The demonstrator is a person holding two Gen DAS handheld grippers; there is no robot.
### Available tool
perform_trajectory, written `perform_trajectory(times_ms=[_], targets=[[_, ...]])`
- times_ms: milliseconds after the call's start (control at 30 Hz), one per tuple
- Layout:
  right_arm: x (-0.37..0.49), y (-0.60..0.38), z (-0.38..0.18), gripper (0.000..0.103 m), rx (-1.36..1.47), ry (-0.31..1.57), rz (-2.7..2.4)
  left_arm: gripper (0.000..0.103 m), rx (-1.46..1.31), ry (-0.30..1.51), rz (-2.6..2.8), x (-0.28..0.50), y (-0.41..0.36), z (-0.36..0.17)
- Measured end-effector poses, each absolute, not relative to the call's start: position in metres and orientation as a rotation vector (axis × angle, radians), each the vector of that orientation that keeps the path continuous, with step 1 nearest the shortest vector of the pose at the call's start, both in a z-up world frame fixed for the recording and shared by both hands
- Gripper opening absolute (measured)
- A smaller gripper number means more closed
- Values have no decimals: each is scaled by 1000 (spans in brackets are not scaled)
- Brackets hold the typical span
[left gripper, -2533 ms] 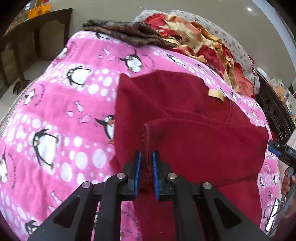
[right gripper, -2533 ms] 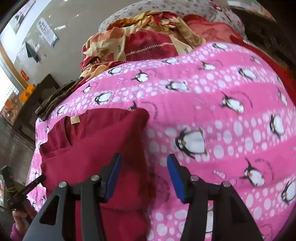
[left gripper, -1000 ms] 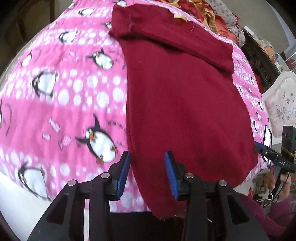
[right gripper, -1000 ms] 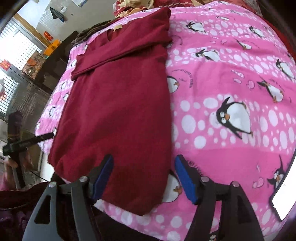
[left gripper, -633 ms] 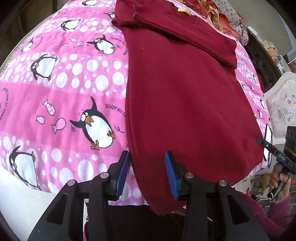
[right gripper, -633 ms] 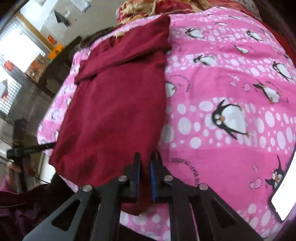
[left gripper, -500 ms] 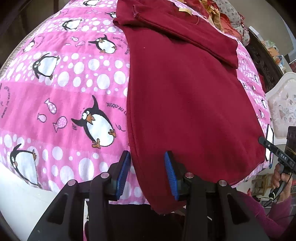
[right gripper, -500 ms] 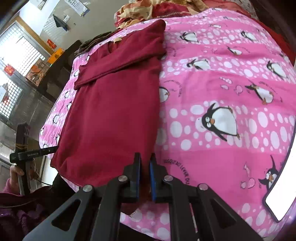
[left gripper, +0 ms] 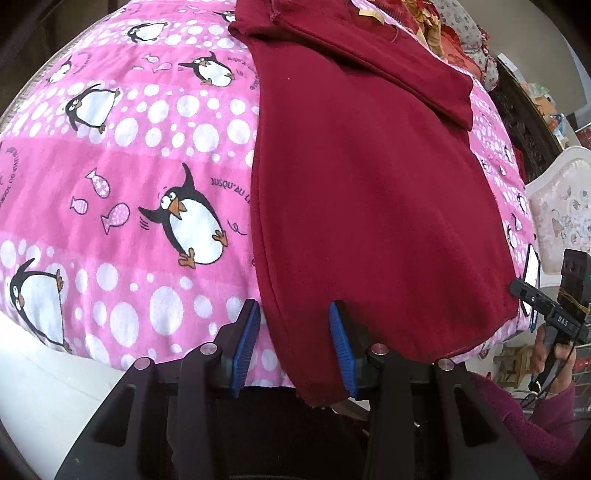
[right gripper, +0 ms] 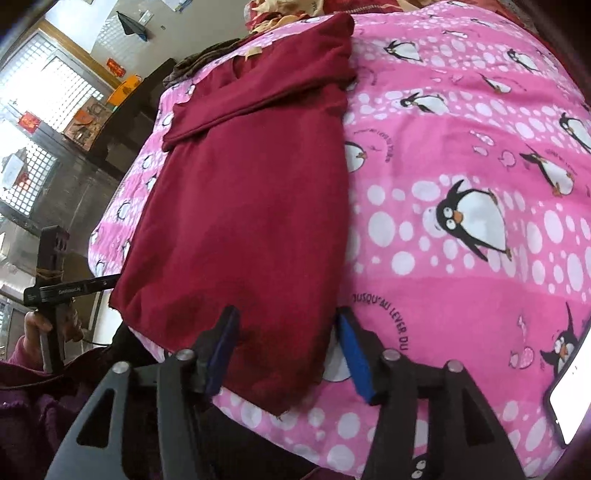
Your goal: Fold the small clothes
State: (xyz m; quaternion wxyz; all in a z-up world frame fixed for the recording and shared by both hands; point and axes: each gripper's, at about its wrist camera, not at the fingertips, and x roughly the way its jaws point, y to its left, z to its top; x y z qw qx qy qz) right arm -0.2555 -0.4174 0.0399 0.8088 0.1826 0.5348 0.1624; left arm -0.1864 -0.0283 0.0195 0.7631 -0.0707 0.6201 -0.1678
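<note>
The maroon sweater (left gripper: 362,192) lies flat and lengthwise on the pink penguin blanket (left gripper: 122,155) that covers the bed. Its collar end is far from the person and its hem hangs just over the near edge of the bed. Both sleeves look already folded in: a band of sleeve (left gripper: 388,62) crosses the chest near the collar, and the body now reads as 1 neat rectangle. What seems left is the lengthwise fold, bringing the hem up toward the collar, perhaps in 2 passes.

The left tool (left gripper: 293,345) sits at the hem's left corner. Its jaws are opening, the blue pads (left gripper: 246,339) straddle the side seam and corner of the cloth, and neither pad presses on it.

The right tool (right gripper: 286,349) sits at the hem's right corner. Its jaws are opening too, with the corner of the sweater (right gripper: 258,206) lying between them, loose and unpinched.

Edges and room: the hem droops past the mattress edge, so each corner offers a free lip to pinch from below. To the left of the sweater the blanket is open and flat. Ahead, a heap of patterned bedding (left gripper: 454,33) crowds the collar end, so a fold should stop short of it. To the right there is wide clear blanket, apart from a lit phone (right gripper: 570,384) near the right edge.
</note>
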Motion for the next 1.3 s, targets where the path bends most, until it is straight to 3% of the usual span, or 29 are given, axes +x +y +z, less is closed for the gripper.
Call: perform_trajectory(times_ms=[100, 1300], targets=[[-254, -415, 37, 65, 401, 1129, 362, 27, -141, 1353, -361, -186, -34, 19], [-249, -417, 34, 68, 449, 1118, 436, 28, -106, 1364, -352, -183, -40, 17]])
